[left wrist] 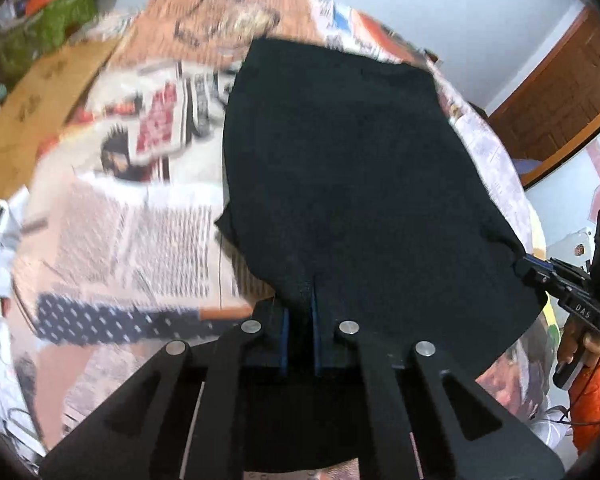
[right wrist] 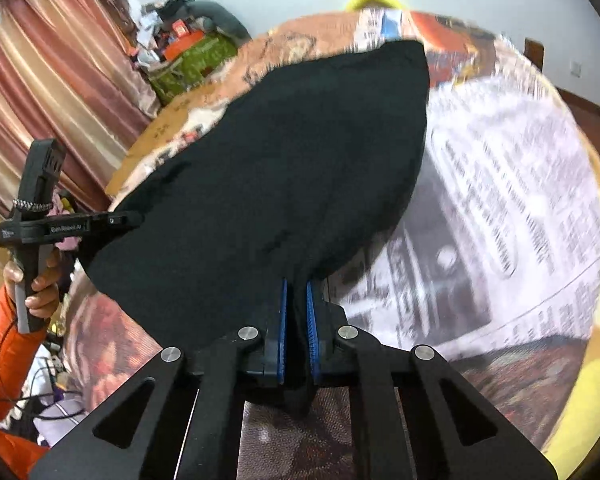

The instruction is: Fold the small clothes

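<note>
A black garment lies spread over a newspaper-covered table. My left gripper is shut on its near hem, the cloth pinched between the blue pads. In the right wrist view the same black garment runs away from my right gripper, which is shut on another near corner, with cloth bunched between its blue pads. Each view shows the other gripper holding the garment's edge: the right gripper at the far right, the left gripper at the left, gripped by a hand in an orange sleeve.
Newspaper sheets cover the round table. A cardboard sheet and a green box with clutter sit beyond the table's far left. Pink curtains hang at the left, a wooden door at the right. Cables lie below the table.
</note>
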